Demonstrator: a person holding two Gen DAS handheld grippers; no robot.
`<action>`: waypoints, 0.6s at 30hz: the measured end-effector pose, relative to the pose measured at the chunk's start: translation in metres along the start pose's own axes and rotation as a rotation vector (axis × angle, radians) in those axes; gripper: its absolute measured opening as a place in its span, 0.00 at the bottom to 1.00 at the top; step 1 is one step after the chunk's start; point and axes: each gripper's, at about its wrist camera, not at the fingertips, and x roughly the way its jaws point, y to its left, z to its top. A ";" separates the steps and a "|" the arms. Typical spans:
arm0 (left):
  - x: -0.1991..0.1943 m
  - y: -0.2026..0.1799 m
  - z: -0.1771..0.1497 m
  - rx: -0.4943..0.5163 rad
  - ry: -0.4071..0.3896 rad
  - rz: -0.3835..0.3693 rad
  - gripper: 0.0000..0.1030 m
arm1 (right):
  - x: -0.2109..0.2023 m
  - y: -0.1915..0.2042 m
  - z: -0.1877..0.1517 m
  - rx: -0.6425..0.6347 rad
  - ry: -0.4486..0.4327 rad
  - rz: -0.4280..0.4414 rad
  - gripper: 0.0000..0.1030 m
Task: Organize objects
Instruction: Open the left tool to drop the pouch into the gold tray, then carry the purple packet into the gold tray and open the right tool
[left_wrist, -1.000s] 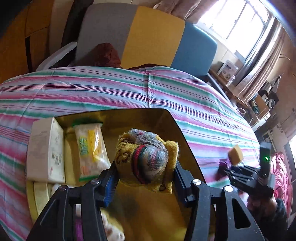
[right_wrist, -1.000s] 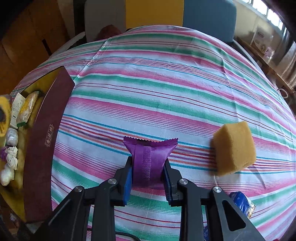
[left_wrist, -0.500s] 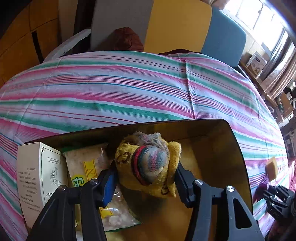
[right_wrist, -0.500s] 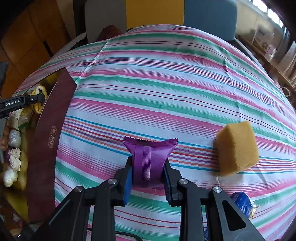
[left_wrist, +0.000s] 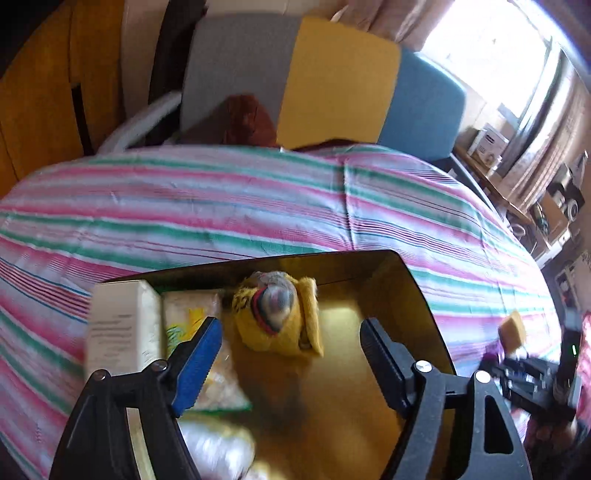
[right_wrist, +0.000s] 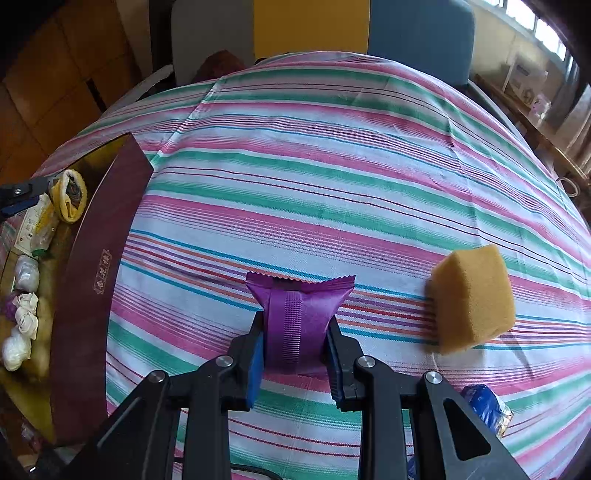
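Being worked: the box-loading step. The left gripper (left_wrist: 290, 350) is being held with jaws spread wide over the gold-lined box (left_wrist: 417, 291); the yellow sock bundle (left_wrist: 279, 314) is lying inside between the fingers, touching neither pad, so release looks done. The purple packet (right_wrist: 299, 314) is being pinched by the right gripper (right_wrist: 295, 347), fingers narrow on its sides, low over the striped cloth (right_wrist: 332, 166) at 6 o'clock. Next move, by judgement: the packet is to be carried toward 9 o'clock and over the box's maroon wall (right_wrist: 96, 258).

The white carton (left_wrist: 122, 325) and snack bag (left_wrist: 192, 314) at 9 o'clock of the bundle are being shown in detail by the left view only. The sponge (right_wrist: 472, 295) at 3 o'clock is being shown clearly by the right view only, as are the blue wrapper (right_wrist: 484, 402) at 4 o'clock and the white bundles (right_wrist: 24, 321) at the box's near end.
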 end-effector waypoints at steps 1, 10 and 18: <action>-0.012 -0.002 -0.007 0.014 -0.016 0.000 0.76 | 0.000 0.001 0.000 -0.007 -0.002 -0.005 0.28; -0.089 -0.015 -0.081 0.089 -0.105 0.043 0.76 | 0.000 0.006 -0.003 -0.037 -0.017 -0.032 0.28; -0.112 -0.001 -0.109 0.048 -0.119 0.058 0.76 | 0.002 0.009 -0.006 -0.060 -0.033 -0.067 0.28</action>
